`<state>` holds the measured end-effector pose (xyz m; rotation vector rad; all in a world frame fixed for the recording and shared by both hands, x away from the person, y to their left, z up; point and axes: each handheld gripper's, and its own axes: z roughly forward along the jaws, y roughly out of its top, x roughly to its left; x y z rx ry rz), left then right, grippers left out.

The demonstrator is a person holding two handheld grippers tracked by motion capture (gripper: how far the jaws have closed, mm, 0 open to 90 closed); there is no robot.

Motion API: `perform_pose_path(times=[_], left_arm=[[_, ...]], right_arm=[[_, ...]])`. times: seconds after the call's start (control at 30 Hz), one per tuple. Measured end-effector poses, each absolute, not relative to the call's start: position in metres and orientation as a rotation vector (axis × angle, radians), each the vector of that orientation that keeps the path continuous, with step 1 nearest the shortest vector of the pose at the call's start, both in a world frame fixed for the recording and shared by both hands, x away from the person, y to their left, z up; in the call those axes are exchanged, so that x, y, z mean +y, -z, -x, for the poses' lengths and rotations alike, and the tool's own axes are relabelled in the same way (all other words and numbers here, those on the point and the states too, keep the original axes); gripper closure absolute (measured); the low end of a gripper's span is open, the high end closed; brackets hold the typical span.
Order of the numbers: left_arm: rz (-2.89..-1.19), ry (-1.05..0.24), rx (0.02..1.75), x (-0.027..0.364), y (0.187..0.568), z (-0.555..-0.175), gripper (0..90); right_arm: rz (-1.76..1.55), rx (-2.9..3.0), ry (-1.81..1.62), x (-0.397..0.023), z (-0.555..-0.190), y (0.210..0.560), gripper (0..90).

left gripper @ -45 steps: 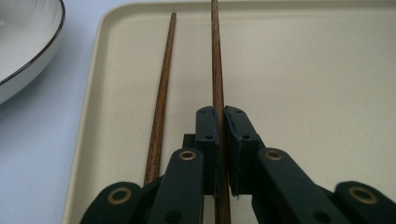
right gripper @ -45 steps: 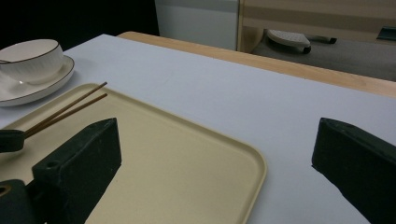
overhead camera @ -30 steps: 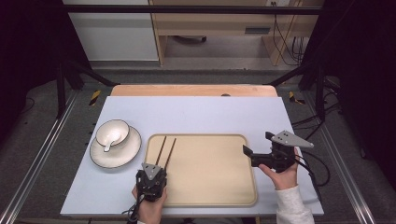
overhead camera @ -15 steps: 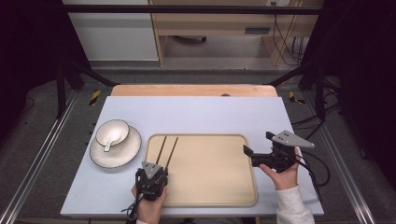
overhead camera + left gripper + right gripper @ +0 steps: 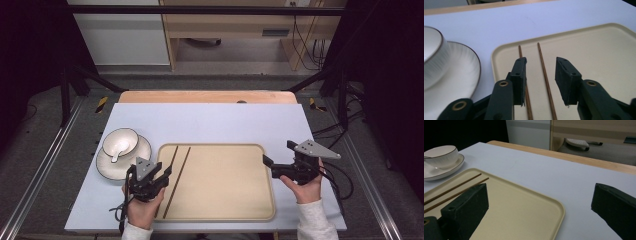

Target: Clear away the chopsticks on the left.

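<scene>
Tray (image 5: pixel 225 195) sits on table (image 5: pixel 210 120) right in front of you, centre-near. Two chopsticks (image 5: pixel 179 172) lie on tray's left part, side by side, apart, running away from you. Plate (image 5: pixel 107 165) on table just left of tray; bowl (image 5: pixel 120 141) on plate, spoon (image 5: pixel 117 152) in bowl. Your left gripper (image 5: pixel 162 175) over tray's left edge at chopsticks; your right gripper (image 5: pixel 277 157) at tray's right edge.

Black two-jaw grippers (image 5: pixel 165 172) (image 5: pixel 266 161), grey three-cornered top plates, brass-ringed screws, trailing cables, white sleeves (image 5: pixel 315 222).
</scene>
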<state>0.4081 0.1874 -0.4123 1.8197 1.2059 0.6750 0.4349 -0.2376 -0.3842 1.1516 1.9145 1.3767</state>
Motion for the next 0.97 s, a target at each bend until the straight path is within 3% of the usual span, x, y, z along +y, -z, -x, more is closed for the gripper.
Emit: perform_pose_path(times=[0.33, 0.97], left_arm=[[-1.814, -0.616, 1.086, 0.237, 0.409, -0.402, 35.5], [-1.813, -0.639, 1.079, 0.272, 0.425, -0.399, 25.5]], right_arm=[[-1.160, 1.895, -1.372, -0.244, -0.434, 0.383, 1.5], [-1.191, 1.917, -1.330, -0.246, -0.438, 0.391, 1.5]])
